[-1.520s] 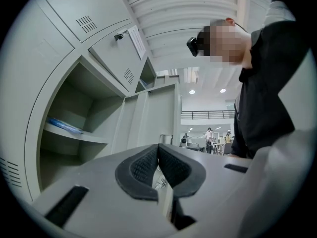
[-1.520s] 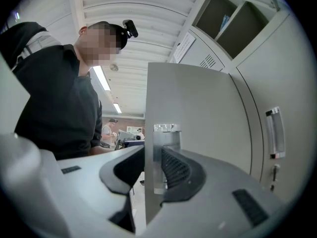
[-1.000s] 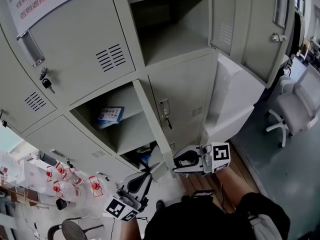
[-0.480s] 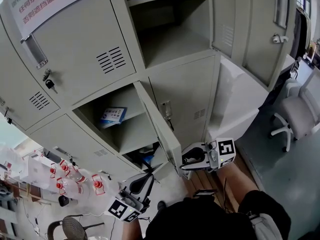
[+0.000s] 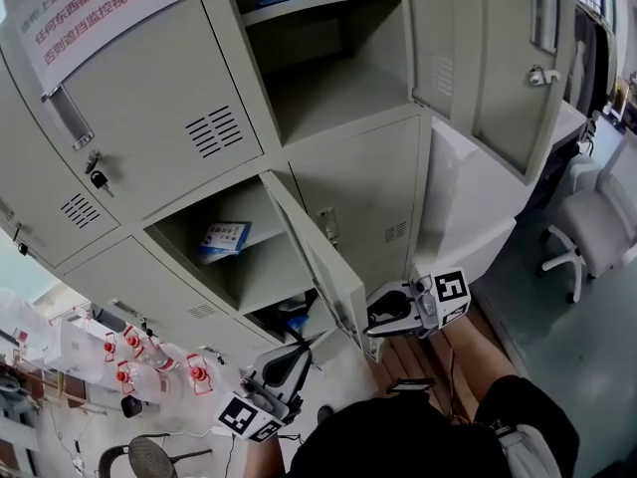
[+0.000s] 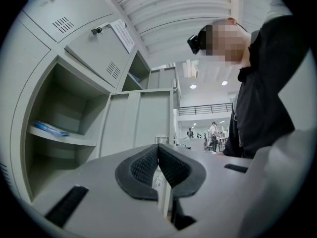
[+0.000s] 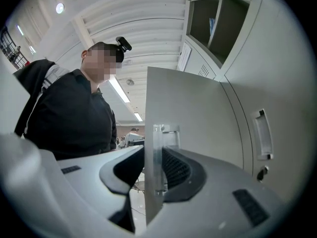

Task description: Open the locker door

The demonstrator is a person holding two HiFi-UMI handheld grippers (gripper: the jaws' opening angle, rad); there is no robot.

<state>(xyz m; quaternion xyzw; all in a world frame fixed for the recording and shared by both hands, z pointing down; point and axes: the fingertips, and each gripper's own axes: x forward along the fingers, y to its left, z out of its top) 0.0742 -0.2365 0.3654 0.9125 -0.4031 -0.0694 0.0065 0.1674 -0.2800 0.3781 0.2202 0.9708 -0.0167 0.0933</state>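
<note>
**Operator:** What does the right gripper [image 5: 372, 321] hold?

**Inspector:** Its jaws are clamped on the free edge of the locker door [image 5: 320, 267], at the metal latch plate [image 7: 159, 155]. The door stands partly open, angled out from the cabinet [image 5: 149, 108]. A blue box [image 5: 223, 237] lies on the shelf behind it.

**Operator:** And the left gripper [image 5: 299, 352]?

**Inspector:** Its jaws are together with nothing between them. It sits low, near the door's bottom corner.
</note>
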